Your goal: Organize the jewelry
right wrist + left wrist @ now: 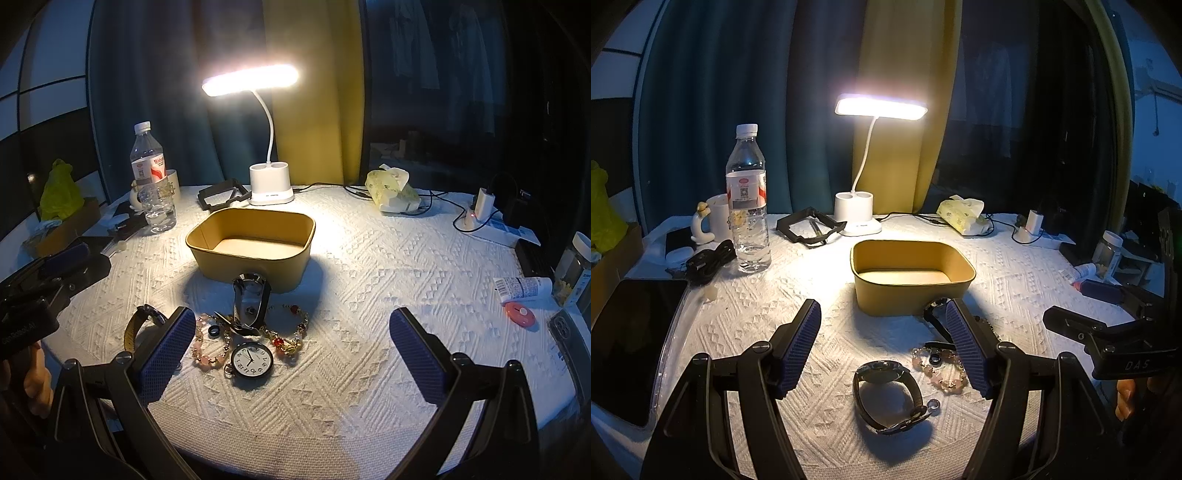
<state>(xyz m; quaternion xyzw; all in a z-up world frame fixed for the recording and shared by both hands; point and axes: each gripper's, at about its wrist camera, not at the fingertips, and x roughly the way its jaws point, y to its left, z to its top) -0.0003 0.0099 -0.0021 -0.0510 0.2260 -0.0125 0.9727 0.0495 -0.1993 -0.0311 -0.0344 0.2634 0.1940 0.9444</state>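
A yellow open box point(912, 277) stands mid-table, also in the right wrist view point(251, 247). In front of it lies jewelry: a dark wristwatch point(886, 391), a pink bead bracelet point(942, 373), a small dark ring point(935, 358) and a small silver ring point(933, 405). The right wrist view shows a pocket watch point(252, 360), the pink bracelet point(208, 347), a red and gold bracelet point(291, 332), a metal watch band point(249, 299) and the wristwatch point(142, 325). My left gripper point(882, 325) is open above the wristwatch. My right gripper point(291, 325) is open, just right of the pile.
A lit desk lamp point(864, 206), water bottle point(748, 206), mug point(716, 218), black cables point(709, 260), tablet point(631, 343), tissue pack point(962, 216) and charger point(1032, 225) ring the white textured cloth point(812, 295). A pink disc point(521, 314), tube point(522, 288) and jar point(572, 269) sit right.
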